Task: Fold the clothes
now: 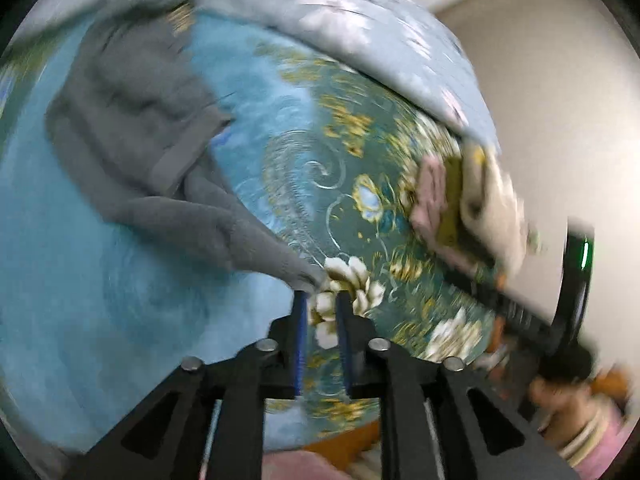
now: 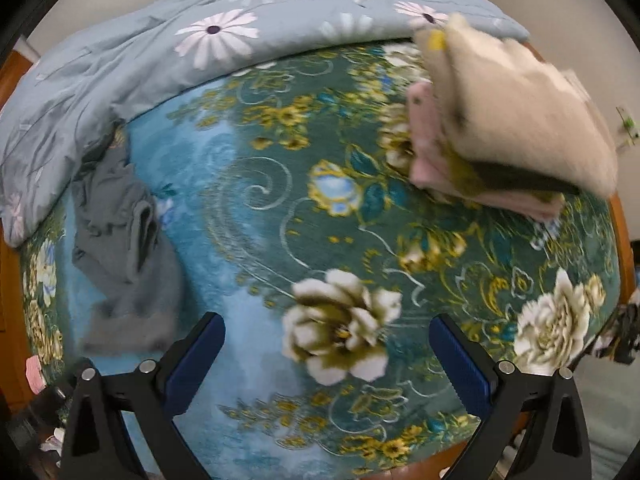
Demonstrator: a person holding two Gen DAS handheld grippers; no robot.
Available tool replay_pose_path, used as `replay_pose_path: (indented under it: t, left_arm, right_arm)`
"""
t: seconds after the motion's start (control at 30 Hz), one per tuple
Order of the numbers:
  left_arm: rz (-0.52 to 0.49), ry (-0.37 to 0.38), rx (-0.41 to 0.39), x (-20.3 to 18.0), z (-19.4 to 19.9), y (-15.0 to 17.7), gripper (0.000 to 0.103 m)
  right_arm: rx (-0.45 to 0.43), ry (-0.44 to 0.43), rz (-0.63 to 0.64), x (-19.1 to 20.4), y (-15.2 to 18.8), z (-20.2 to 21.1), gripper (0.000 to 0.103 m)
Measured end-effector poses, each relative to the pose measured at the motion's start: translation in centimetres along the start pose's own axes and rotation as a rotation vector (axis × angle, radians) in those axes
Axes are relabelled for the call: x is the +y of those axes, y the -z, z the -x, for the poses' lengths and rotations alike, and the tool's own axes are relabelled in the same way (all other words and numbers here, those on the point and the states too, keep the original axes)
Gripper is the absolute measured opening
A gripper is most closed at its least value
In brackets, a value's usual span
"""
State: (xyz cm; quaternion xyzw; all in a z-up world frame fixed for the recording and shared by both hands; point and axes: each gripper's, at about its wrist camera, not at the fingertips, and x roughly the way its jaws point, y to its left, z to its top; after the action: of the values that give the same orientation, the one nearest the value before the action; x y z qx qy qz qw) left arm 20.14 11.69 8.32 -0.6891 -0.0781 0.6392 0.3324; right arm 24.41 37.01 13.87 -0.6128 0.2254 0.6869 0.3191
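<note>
A crumpled grey garment (image 1: 132,128) lies on the floral blue-green bedspread (image 1: 312,184); it also shows at the left of the right wrist view (image 2: 124,248). My left gripper (image 1: 322,300) has its blue pads a narrow gap apart, and a drawn-out corner of the grey garment reaches the left pad's tip; the blur hides whether it is pinched. My right gripper (image 2: 326,336) is wide open and empty above the bedspread (image 2: 280,208). A stack of folded clothes, cream on top of yellow and pink (image 2: 508,128), sits at the right; it also shows in the left wrist view (image 1: 460,200).
A pale blue daisy-print quilt (image 2: 200,36) is bunched along the far side of the bed. The other gripper's black body (image 1: 560,320) shows at the right of the left wrist view. A white wall (image 1: 560,80) lies beyond the bed. A wooden bed frame (image 2: 10,280) edges the left.
</note>
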Motion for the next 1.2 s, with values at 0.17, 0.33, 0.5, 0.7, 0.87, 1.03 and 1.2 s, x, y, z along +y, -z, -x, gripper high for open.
replay_pose_path:
  t: [0.17,0.33,0.5,0.7,0.87,1.03,1.2]
  left_arm:
    - [0.158,0.048,-0.098,3.7,3.8,-0.5,0.054]
    - [0.371,-0.05,-0.265,10.3,9.4,0.6,0.056]
    - [0.518,-0.112,-0.334,15.2,12.1,3.0,0.058]
    - [0.56,-0.162,-0.33,17.7,13.3,5.6,0.059]
    - [0.571,-0.196,-0.327,19.0,14.5,6.9,0.059]
    - [0.609,-0.206,-0.33,20.1,14.5,7.9,0.059]
    - [0.644,-0.199,-0.327,20.9,14.3,9.1,0.059]
  right_arm:
    - [0.02,-0.027,-0.037,-1.1,1.5,-0.8,0.103]
    - [0.057,-0.111,0.001,1.2,2.4,-2.7,0.103]
    - [0.152,-0.228,0.07,6.2,4.4,-6.3,0.103]
    - [0.224,-0.243,0.233,13.4,5.7,-11.1,0.103]
    - [0.257,-0.149,0.386,17.1,6.0,-14.7,0.097]
    - [0.263,-0.037,0.493,18.9,5.8,-17.4,0.073]
    - [0.327,0.007,0.539,19.2,6.3,-19.2,0.022]
